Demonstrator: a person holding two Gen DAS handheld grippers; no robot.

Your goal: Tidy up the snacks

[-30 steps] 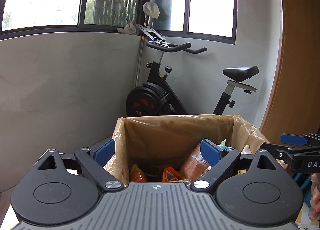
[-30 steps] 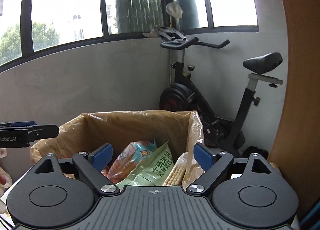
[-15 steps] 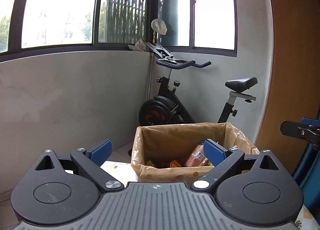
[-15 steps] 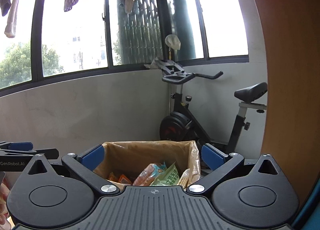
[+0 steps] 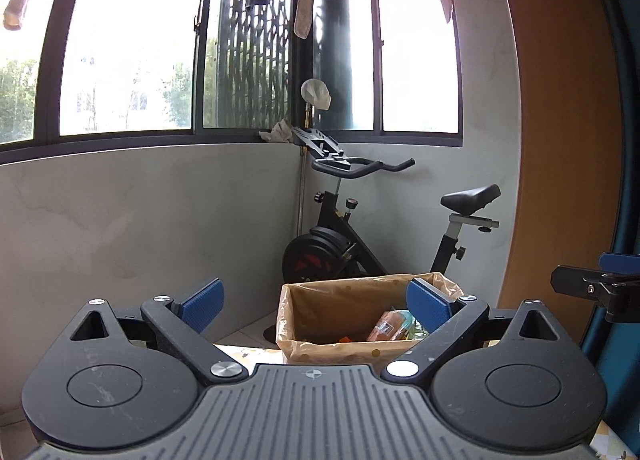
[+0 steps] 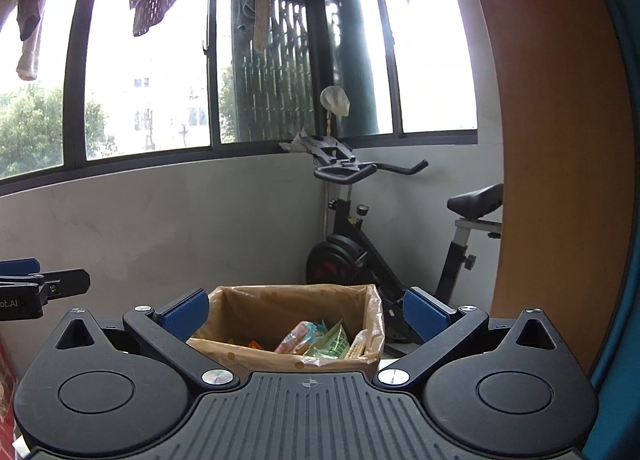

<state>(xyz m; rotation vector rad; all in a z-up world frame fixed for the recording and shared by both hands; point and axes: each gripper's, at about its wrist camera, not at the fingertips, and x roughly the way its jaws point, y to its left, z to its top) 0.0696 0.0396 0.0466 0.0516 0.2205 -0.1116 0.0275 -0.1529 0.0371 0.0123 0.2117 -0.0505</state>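
Both tools are seen spread wide and empty: nothing lies between the blue pads of the left gripper [image 5: 316, 308], nor between those of the right gripper [image 6: 306, 314]. Within the last second the jaws of each have been opening, with no packet caught in them.

The snacks are found in the lined box [image 6: 248, 352], which stands at twelve o'clock low in the right wrist view and at about one o'clock in the left wrist view. An orange-pink packet [image 6: 296, 341] leans against a green packet [image 6: 334, 343], and a pale ribbed packet [image 6: 357, 344] is pressed to the bag wall at their three o'clock side. An exercise bike [image 5: 352, 244] stands behind the box, well apart from it.

The step in hand is judged to be a drawing away from the box with nothing carried. It is done well if both tools are kept wide and clear of the loose plastic liner [image 5: 448, 286], so that it is not snagged and the box is not dragged. Whether more snacks remain outside the box cannot be told; this should be checked before any further reach is made.
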